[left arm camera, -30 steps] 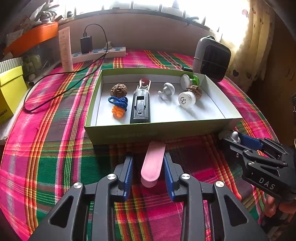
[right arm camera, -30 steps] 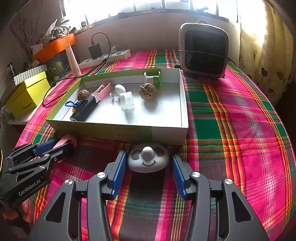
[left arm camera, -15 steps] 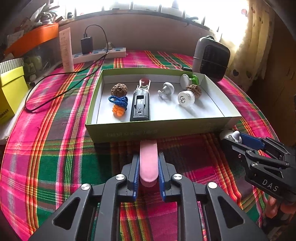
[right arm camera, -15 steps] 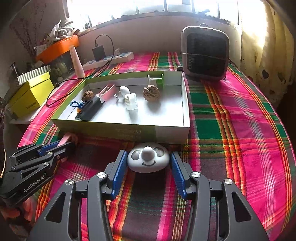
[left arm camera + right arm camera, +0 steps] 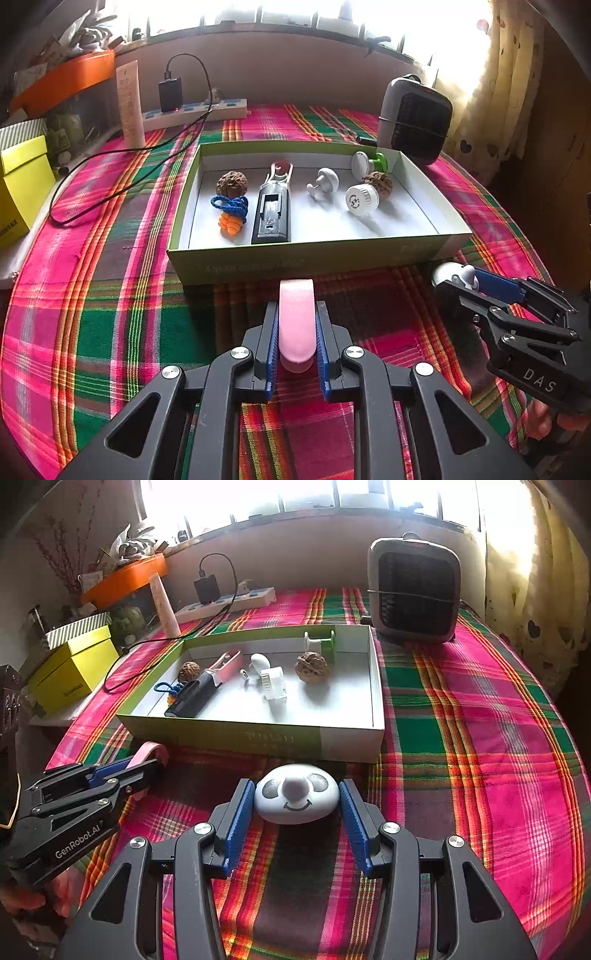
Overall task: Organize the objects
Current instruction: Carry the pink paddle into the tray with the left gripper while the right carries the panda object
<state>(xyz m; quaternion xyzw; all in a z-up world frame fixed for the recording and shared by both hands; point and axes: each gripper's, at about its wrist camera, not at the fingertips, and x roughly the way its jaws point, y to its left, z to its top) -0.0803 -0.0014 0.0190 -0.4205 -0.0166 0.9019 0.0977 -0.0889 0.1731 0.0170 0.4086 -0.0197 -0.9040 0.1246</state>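
Observation:
My left gripper [image 5: 296,325] is shut on a flat pink strip [image 5: 296,317] just in front of the green box [image 5: 306,258]. My right gripper [image 5: 296,797] is closed around a white koala-face piece [image 5: 296,794], its pads touching both sides. The left gripper [image 5: 122,771] also shows in the right wrist view, and the right gripper [image 5: 476,284] in the left wrist view. The box holds a walnut [image 5: 231,182], a blue cord with orange plugs [image 5: 231,212], a black clipper [image 5: 273,208], white knobs [image 5: 362,199] and a second walnut [image 5: 311,667].
A grey heater [image 5: 415,590] stands behind the box at the right. A power strip [image 5: 195,112] with charger and cable lies at the back left, beside a pink tube [image 5: 130,103]. A yellow box [image 5: 74,668] sits at the left edge of the plaid cloth [image 5: 480,738].
My left gripper closed on the pink strip, which lay between open fingers before. My right gripper narrowed onto the koala piece. Both views have shifted slightly back from the box.

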